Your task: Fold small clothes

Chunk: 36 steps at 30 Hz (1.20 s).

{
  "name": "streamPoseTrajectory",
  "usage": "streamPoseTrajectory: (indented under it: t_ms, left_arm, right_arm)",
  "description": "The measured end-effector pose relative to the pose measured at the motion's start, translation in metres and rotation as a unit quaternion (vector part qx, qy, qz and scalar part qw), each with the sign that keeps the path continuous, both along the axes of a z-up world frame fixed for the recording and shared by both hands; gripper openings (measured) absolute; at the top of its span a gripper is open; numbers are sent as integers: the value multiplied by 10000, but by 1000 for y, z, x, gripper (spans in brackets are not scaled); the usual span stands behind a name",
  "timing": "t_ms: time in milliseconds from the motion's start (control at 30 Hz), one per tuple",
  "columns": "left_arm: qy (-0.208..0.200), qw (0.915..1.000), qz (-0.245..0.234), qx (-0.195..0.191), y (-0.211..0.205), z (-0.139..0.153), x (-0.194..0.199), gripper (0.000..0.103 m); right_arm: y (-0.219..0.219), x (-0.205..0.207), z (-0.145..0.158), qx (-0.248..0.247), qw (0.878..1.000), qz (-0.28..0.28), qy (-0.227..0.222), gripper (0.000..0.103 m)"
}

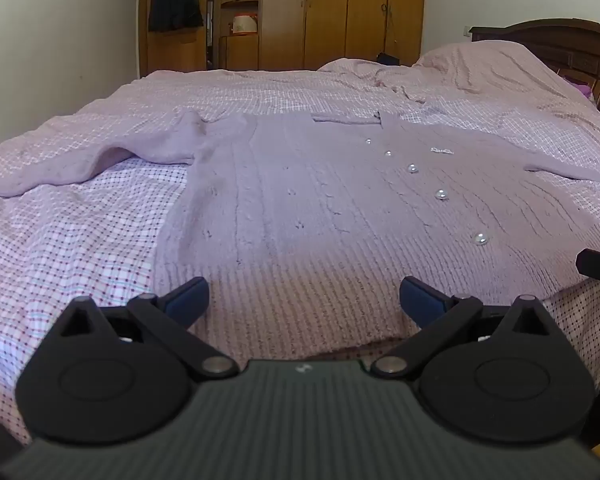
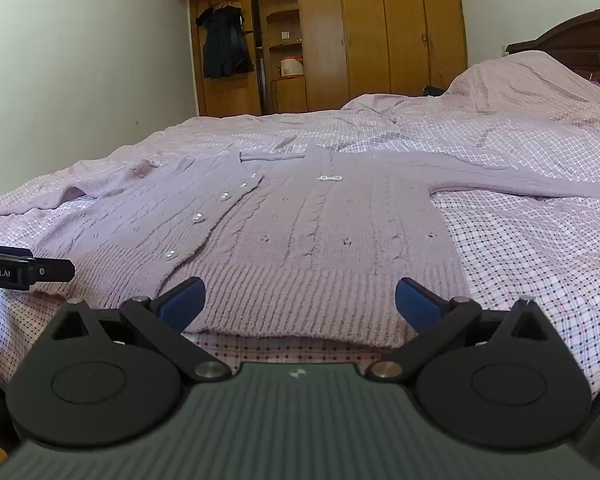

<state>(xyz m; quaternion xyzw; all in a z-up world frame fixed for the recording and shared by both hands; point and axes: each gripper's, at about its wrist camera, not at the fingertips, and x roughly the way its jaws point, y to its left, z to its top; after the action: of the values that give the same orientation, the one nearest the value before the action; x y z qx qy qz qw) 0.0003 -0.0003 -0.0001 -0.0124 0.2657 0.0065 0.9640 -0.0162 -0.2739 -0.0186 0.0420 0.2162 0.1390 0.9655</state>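
A lilac cable-knit cardigan [image 1: 308, 200] with pearl buttons [image 1: 441, 195] lies flat and face up on the bed, sleeves spread to both sides; it also shows in the right wrist view [image 2: 320, 224]. My left gripper [image 1: 304, 300] is open and empty, just before the ribbed hem on the cardigan's left half. My right gripper [image 2: 300, 300] is open and empty, just before the hem on the right half. Each gripper's tip shows at the edge of the other's view.
The bed has a pink checked cover [image 1: 60, 248], with its near edge just under the grippers. A covered pillow [image 1: 500, 68] and dark headboard [image 1: 560, 40] lie at the far right. A wooden wardrobe [image 2: 380, 28] stands beyond the bed.
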Motion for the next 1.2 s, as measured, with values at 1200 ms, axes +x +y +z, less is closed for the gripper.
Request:
streamPoseTrajectory:
  t_ms: [1200]
  left_arm:
    - [-47,10000,-17,52,-1,2,0,103]
  right_arm:
    - [3,0,-3,-54,10000,45,-18,103]
